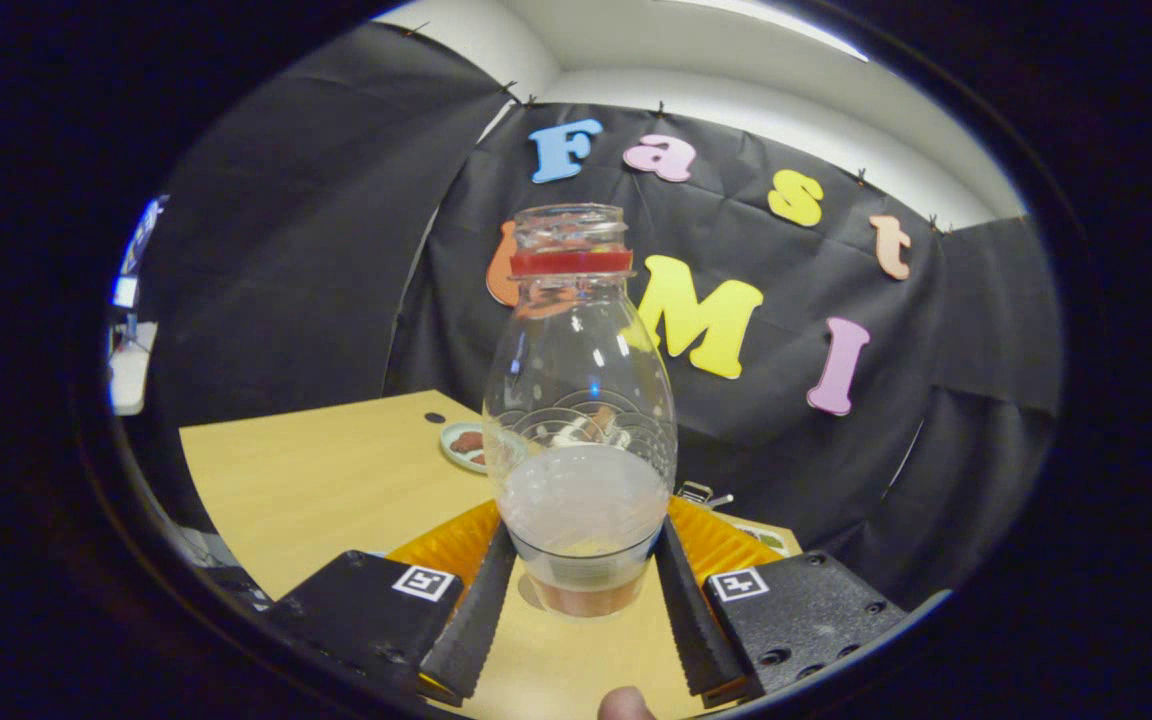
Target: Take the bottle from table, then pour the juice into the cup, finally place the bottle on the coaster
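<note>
Both fingers (481,610) of your gripper (584,600) pinched the bottle (581,420) low down, holding it upright at twelve o'clock, above the table (326,480). An orange mat (456,545) lay beneath, a small dish (464,445) at eleven o'clock. Gripped so low, it could tip or slip during pouring. You held the gripper level, pointing forward.

Ribbed fingers (481,610), square tag markers, screwed mounts
</note>
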The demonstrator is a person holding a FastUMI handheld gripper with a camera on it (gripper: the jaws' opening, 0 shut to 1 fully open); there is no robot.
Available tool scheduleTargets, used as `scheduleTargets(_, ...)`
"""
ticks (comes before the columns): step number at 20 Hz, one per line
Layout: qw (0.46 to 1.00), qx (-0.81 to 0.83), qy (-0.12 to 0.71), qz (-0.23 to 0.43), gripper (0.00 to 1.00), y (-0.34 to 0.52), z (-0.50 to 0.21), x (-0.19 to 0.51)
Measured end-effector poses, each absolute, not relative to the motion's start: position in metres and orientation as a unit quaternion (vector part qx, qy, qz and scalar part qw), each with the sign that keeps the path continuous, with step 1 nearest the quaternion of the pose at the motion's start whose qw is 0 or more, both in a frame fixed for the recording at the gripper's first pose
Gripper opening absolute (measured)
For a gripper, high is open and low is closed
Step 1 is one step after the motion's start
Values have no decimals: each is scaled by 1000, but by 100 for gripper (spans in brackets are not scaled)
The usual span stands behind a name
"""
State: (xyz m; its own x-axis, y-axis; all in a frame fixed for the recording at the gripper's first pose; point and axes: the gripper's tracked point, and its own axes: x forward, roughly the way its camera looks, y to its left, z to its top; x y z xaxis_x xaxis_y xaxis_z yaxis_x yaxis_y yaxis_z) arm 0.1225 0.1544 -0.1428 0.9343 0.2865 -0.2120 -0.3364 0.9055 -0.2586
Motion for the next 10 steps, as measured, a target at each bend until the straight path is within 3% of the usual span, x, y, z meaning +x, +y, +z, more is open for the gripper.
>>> scheduleTargets(10, 981, -56, 102, 157, 78, 146, -163, 197)
